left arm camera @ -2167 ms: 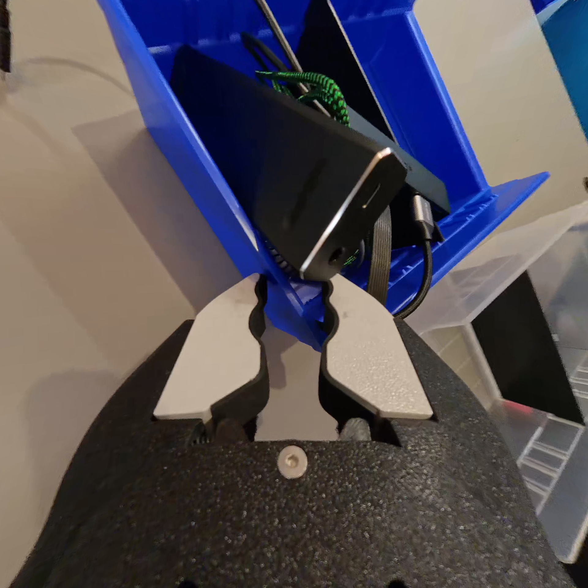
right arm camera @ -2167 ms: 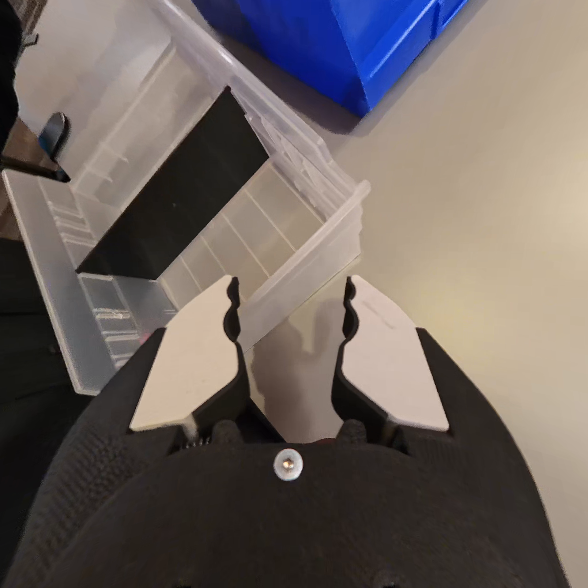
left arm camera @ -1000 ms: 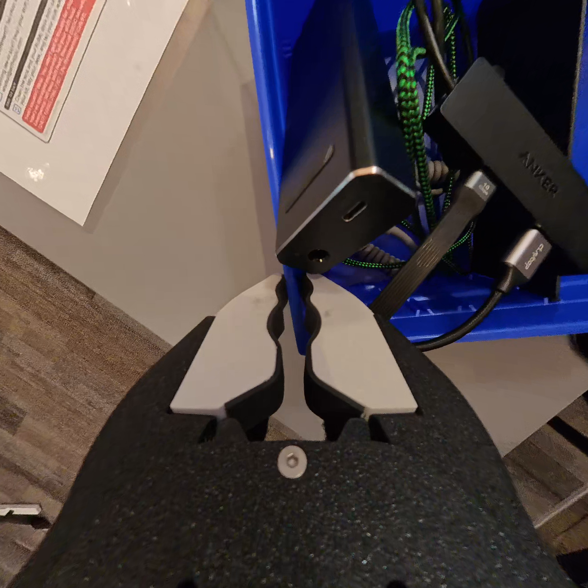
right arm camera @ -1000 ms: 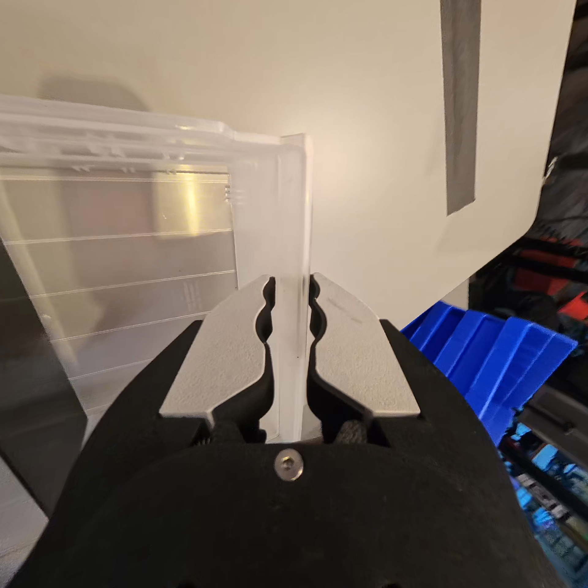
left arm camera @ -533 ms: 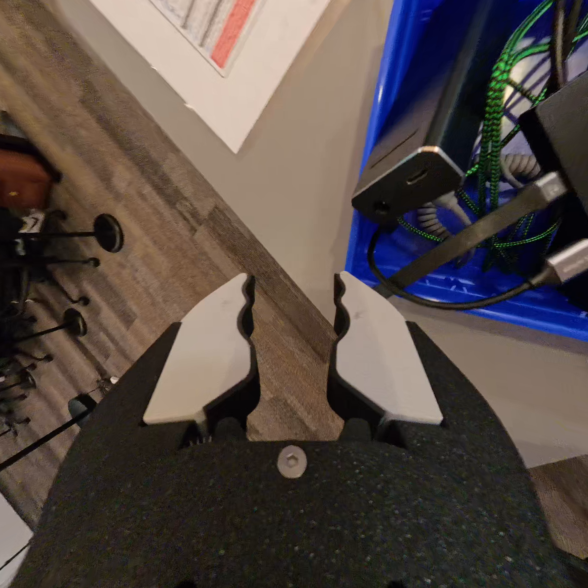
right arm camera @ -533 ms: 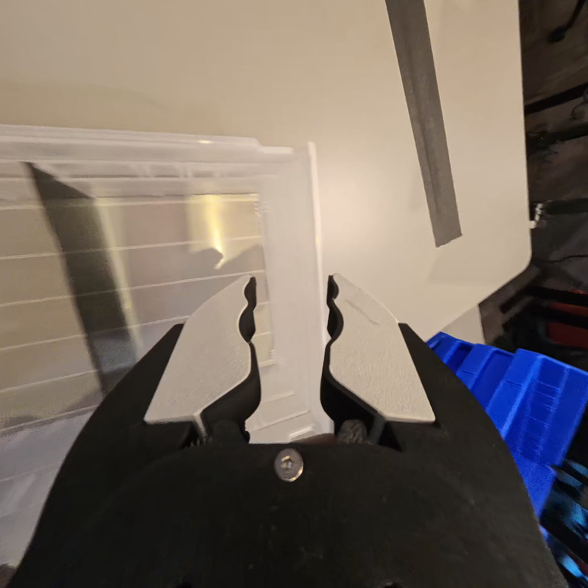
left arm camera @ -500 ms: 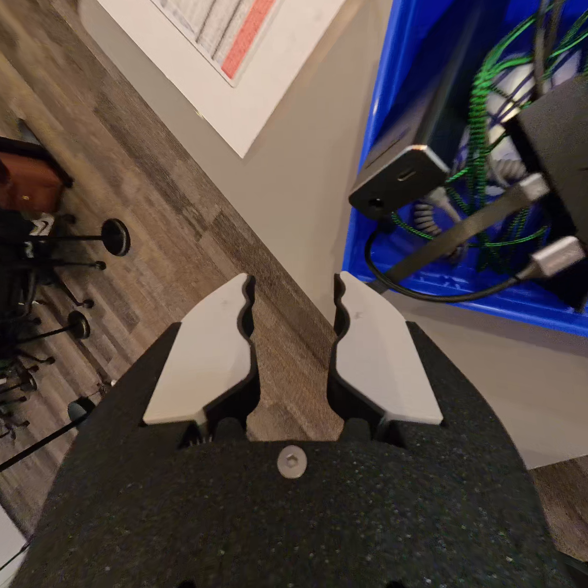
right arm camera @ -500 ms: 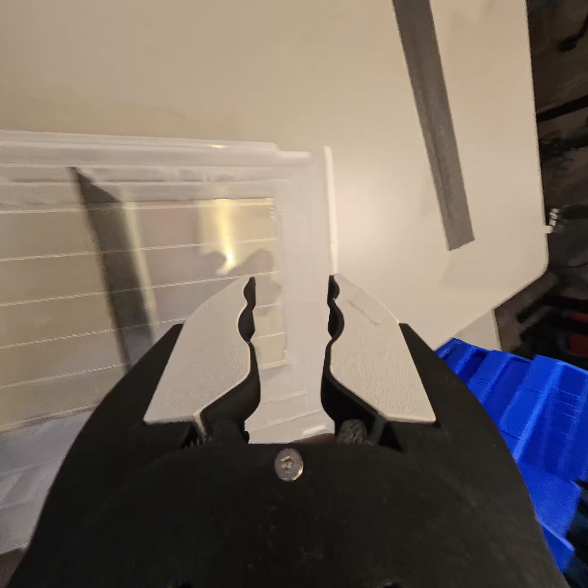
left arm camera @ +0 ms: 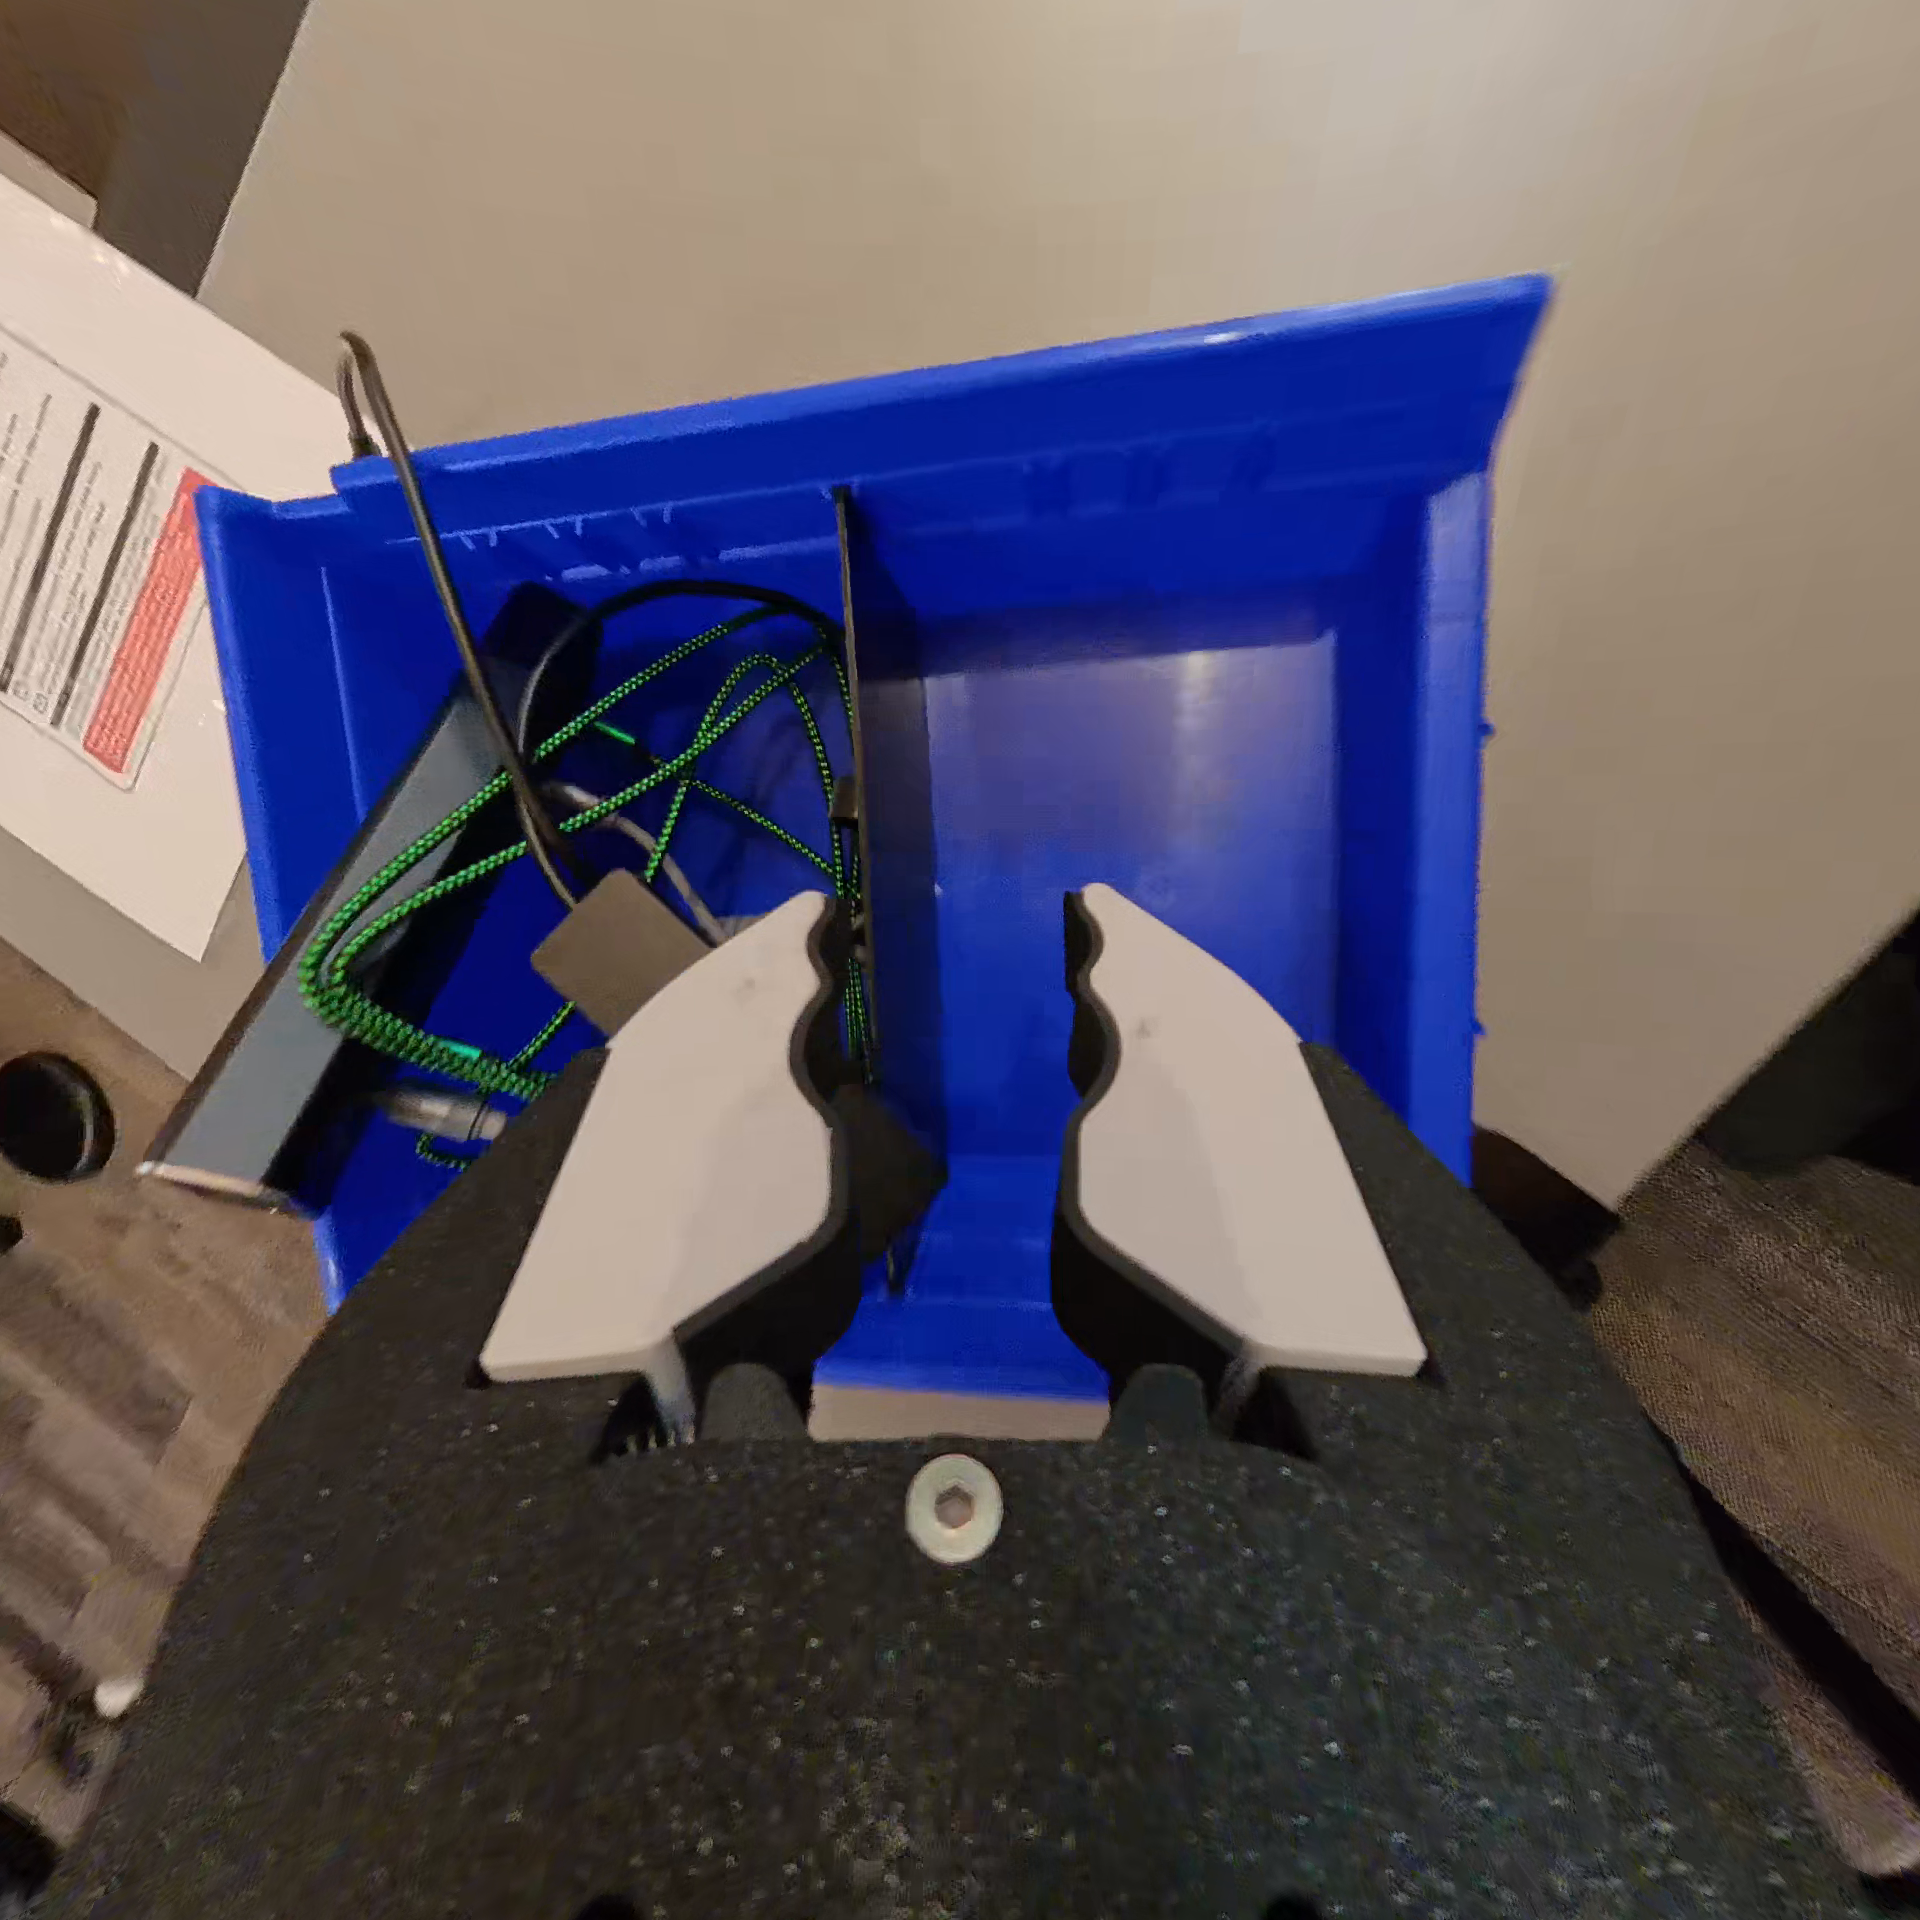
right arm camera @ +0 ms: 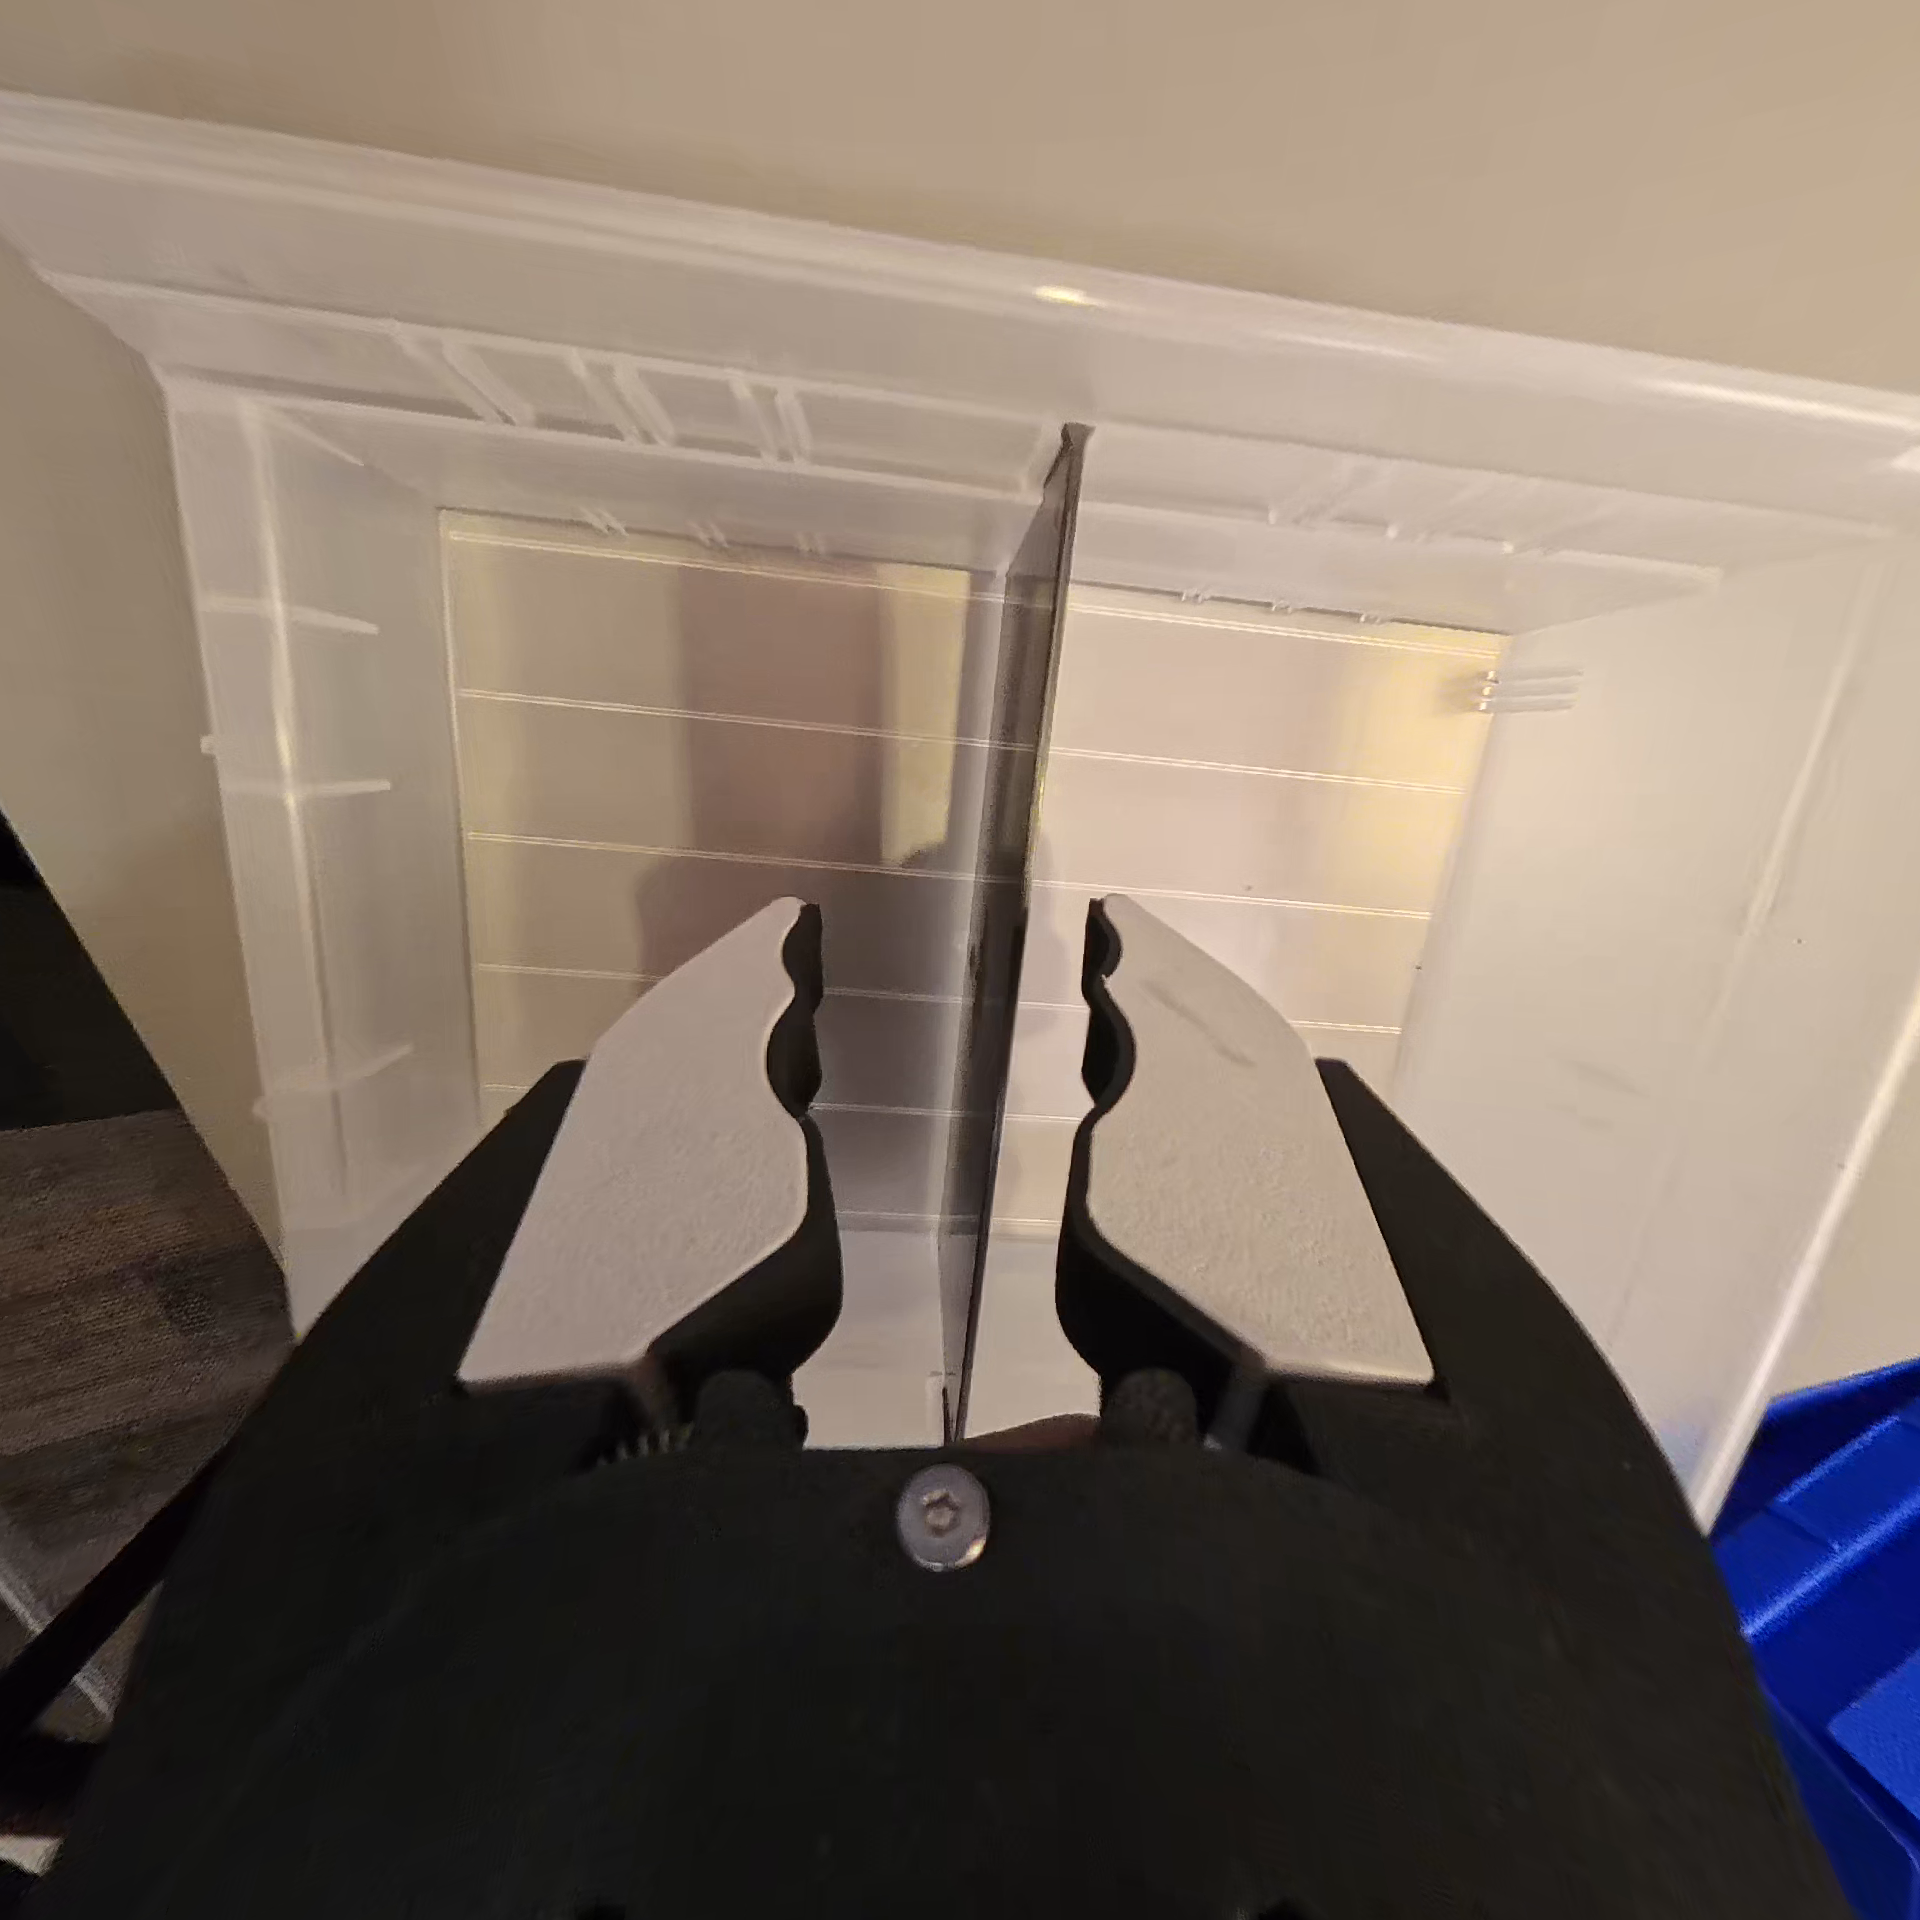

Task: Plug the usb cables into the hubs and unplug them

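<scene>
A blue bin (left arm camera: 1143,416) stands on the pale table, split by a thin black divider (left arm camera: 847,644). Its left compartment holds a long grey hub (left arm camera: 332,956), a small black hub (left arm camera: 613,961), a green braided cable (left arm camera: 436,894) and a thin black cable (left arm camera: 436,623) that arches over the rim. Its right compartment is bare. My left gripper (left arm camera: 945,914) is open and empty, just above the bin's front, with the divider by its left finger. My right gripper (right arm camera: 951,914) is open and empty over a clear plastic bin (right arm camera: 1039,343), one finger on each side of its dark divider (right arm camera: 1023,779).
A white sheet with a red patch (left arm camera: 104,623) lies left of the blue bin. A corner of the blue bin (right arm camera: 1849,1558) shows at the lower right of the right wrist view. Wood-look floor (left arm camera: 125,1403) and carpet (left arm camera: 1766,1351) lie beyond the table edges.
Both grippers have opened. The left let go of the blue bin's edge and swung round to look down into it. The right let go of the clear bin's wall and moved over its divider.
</scene>
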`<state>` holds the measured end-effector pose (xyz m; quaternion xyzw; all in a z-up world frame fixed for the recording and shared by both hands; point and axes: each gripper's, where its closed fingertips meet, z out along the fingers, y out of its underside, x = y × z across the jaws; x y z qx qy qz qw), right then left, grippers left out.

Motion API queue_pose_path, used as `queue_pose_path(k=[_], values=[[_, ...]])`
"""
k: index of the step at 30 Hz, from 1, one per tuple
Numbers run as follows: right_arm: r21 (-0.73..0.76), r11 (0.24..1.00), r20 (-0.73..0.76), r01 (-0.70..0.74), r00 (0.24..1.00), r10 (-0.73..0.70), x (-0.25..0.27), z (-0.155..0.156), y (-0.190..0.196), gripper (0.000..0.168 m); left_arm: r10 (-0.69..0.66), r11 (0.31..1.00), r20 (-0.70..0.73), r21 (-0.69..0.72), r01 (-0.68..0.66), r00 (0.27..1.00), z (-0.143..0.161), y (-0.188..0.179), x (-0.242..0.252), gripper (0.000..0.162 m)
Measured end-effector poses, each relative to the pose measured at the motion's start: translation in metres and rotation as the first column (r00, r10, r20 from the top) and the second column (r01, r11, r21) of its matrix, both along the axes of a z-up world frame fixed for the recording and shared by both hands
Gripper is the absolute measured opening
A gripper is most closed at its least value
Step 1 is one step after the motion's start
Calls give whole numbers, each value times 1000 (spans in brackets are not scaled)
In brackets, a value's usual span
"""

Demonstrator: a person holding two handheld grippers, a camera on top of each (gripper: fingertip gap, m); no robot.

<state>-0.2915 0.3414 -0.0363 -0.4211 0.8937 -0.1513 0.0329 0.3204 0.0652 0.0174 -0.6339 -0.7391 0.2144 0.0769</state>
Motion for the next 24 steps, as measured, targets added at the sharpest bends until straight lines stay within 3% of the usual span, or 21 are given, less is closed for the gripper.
queue_pose_path(k=[1, 5, 9, 11, 15, 21, 24], values=[[4, 1000, -19, 3, 1000, -3, -1, -3, -1, 47, 22, 1000, 33, -6, -21, 999, -10, -4, -4, 40], [33, 999, -91, 11, 996, -8, -6, -17, 1, 39, 102, 991, 253, -105, -78, 962, -50, -24, 3, 36], [47, 999, -182, 9, 983, 0, -16, -29, 4, 19, 143, 979, 364, -187, -78, 920, -72, -39, 13, 24], [31, 999, -205, 14, 979, -7, -20, -29, 2, 7, 94, 981, 392, -195, -18, 915, -72, -37, 12, 17], [49, 999, -192, -8, 981, 17, -21, -29, 3, 5, -21, 962, 456, -233, 143, 890, -71, -36, 12, 17], [72, 996, -196, -47, 979, 60, -34, -29, 4, 4, -195, 945, 455, -149, 290, 869, -72, -32, 17, 15], [84, 995, -224, -61, 971, 78, -49, -29, 2, 4, -321, 905, 451, -113, 410, 833, -72, -30, 21, 13]])
